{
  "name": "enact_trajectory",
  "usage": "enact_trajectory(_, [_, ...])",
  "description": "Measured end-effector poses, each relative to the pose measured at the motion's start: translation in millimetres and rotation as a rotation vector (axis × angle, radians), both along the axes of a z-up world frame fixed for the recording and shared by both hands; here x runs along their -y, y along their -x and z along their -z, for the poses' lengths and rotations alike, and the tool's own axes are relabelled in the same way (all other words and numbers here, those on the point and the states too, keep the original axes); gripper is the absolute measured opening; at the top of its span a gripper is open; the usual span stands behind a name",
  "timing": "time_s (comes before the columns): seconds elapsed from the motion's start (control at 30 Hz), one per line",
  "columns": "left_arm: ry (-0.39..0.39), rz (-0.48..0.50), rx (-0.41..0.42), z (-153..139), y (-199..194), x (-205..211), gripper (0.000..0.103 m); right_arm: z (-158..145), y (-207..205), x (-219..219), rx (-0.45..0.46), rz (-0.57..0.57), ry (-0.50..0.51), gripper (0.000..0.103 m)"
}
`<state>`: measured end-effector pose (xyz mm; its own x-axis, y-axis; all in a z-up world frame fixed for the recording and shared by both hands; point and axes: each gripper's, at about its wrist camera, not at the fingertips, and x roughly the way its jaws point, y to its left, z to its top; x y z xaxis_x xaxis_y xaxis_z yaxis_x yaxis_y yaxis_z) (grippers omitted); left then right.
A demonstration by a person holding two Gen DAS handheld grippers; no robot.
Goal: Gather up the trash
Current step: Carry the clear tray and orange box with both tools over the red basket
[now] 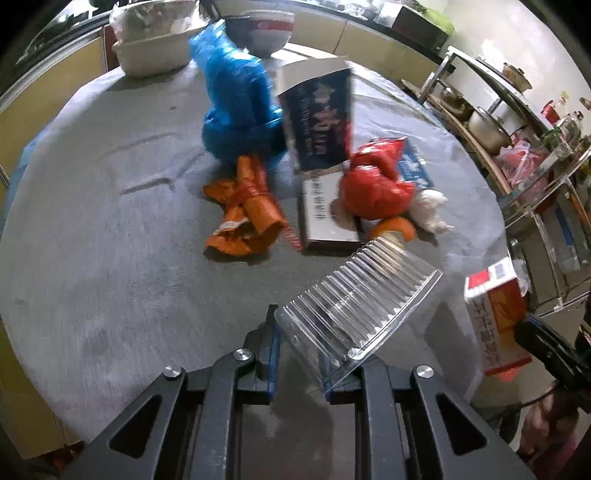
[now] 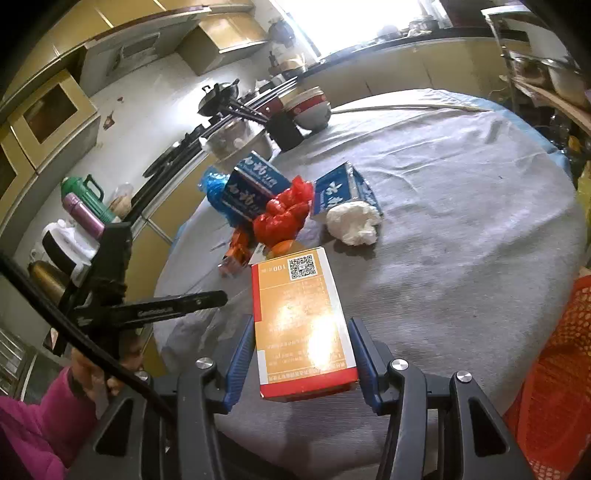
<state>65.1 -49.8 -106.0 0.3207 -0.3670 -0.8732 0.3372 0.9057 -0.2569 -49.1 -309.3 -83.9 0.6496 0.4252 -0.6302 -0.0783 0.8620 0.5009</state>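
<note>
A clear ribbed plastic cup (image 1: 354, 302) lies tilted over the grey tablecloth (image 1: 110, 221), and my left gripper (image 1: 314, 347) is shut on its lower end, squashing it. My right gripper (image 2: 303, 350) is shut on an orange and white carton (image 2: 303, 325), whose sides touch both blue pads; the carton (image 1: 495, 314) also shows at the right edge of the left wrist view. Mid-table sits a pile of trash: a blue plastic bag (image 1: 236, 99), a dark blue box (image 1: 317, 122), an orange wrapper (image 1: 247, 206), a red bag (image 1: 373, 181) and a white tissue wad (image 1: 430, 210).
A white dish (image 1: 151, 55) and a red-banded bowl (image 1: 266, 31) stand at the table's far edge. A metal rack with pots (image 1: 487, 125) runs along the right. An orange mesh item (image 2: 554, 369) is at the right of the right wrist view. A hand in a magenta sleeve (image 2: 37, 417) holds the left tool.
</note>
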Motion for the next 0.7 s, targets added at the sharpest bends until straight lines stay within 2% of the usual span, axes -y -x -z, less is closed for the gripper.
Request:
enact_trajectory(0.2, [0.014, 0.095, 0.052, -28, 20, 41, 0.019, -5, 14, 32, 0.020, 0.086, -0.020, 0.054])
enact_trajectory(0.37, [0.011, 0.222, 0.076, -39, 39, 98, 0.019, -8, 39, 73, 0.032, 0.195, -0.029, 0.054])
enact_trajectory(0.5, [-0.002, 0.335, 0.084, -42, 59, 148, 0.019, -5, 69, 114, 0.026, 0.319, -0.030, 0.054])
enact_trajectory(0.7, [-0.021, 0.515, 0.099, -36, 91, 235, 0.019, 15, 122, 183, -0.029, 0.566, -0.043, 0.054])
